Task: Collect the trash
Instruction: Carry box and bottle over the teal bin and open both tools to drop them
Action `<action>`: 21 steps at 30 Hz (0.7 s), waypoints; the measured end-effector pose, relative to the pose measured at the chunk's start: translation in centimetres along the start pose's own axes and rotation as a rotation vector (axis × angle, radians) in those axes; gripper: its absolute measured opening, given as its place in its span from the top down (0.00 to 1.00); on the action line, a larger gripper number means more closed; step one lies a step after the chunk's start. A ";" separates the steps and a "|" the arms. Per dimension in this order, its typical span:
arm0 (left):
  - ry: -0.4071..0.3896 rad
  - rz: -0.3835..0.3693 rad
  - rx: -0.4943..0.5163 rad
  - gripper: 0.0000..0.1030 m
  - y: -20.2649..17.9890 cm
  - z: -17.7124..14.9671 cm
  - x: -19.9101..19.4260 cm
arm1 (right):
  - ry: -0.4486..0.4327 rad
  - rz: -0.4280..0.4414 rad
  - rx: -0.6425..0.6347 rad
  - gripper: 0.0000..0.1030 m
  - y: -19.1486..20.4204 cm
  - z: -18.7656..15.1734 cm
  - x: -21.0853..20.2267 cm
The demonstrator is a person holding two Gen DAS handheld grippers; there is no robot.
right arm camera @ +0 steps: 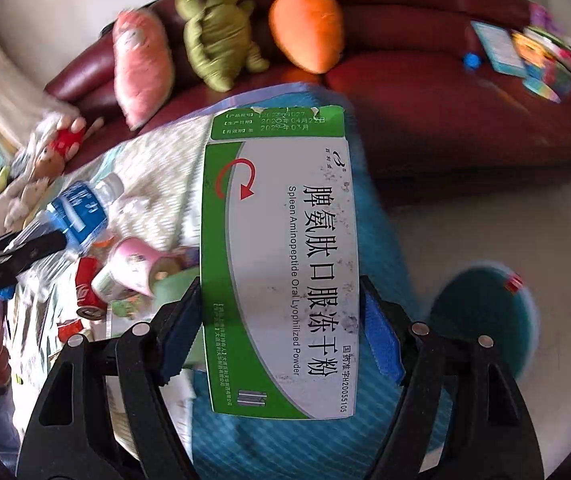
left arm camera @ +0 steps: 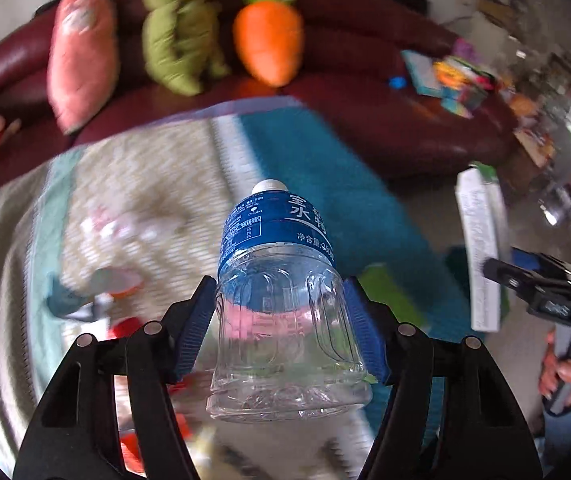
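Left gripper (left arm camera: 281,316): closed on the lower body of an empty clear water bottle (left arm camera: 281,280), cap pointing away; judged light, slippery, crushable, best held at the ribbed waist. Right gripper (right arm camera: 277,320): clamped across a flat medicine carton (right arm camera: 279,256), judged light, easily creased.

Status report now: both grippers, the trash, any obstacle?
Left gripper shut on plastic bottle. Right gripper shut on medicine box. No obstacle seen.

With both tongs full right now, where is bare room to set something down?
Free: the teal mat between the medicine box and the red sofa, and the pale floor right of it. Crowded: the cream blanket left of the box, littered with a red can and a pink cup.
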State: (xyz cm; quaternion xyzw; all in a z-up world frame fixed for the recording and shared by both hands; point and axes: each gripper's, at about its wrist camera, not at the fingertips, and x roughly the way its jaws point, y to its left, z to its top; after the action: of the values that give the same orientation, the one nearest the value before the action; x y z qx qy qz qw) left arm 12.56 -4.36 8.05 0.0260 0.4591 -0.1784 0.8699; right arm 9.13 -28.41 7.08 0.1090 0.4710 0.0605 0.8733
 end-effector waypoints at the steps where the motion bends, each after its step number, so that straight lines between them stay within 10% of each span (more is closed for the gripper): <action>1: -0.007 -0.015 0.024 0.36 -1.6 0.1 0.1 | -0.010 -0.015 0.032 0.31 -2.0 -0.4 -0.7; 11: 0.068 -0.193 0.204 0.36 -16.4 0.6 7.0 | 0.052 -0.170 0.285 0.31 -18.4 -4.4 0.1; 21: 0.162 -0.224 0.307 0.36 -25.3 1.0 14.2 | 0.105 -0.157 0.423 0.26 -24.6 -6.8 4.2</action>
State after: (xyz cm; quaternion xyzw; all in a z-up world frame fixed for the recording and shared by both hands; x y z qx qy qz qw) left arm 12.20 -32.35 0.12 0.1214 0.4951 -0.3390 0.7907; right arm 5.81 -50.49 -6.01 0.2492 0.5252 -0.1019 0.8073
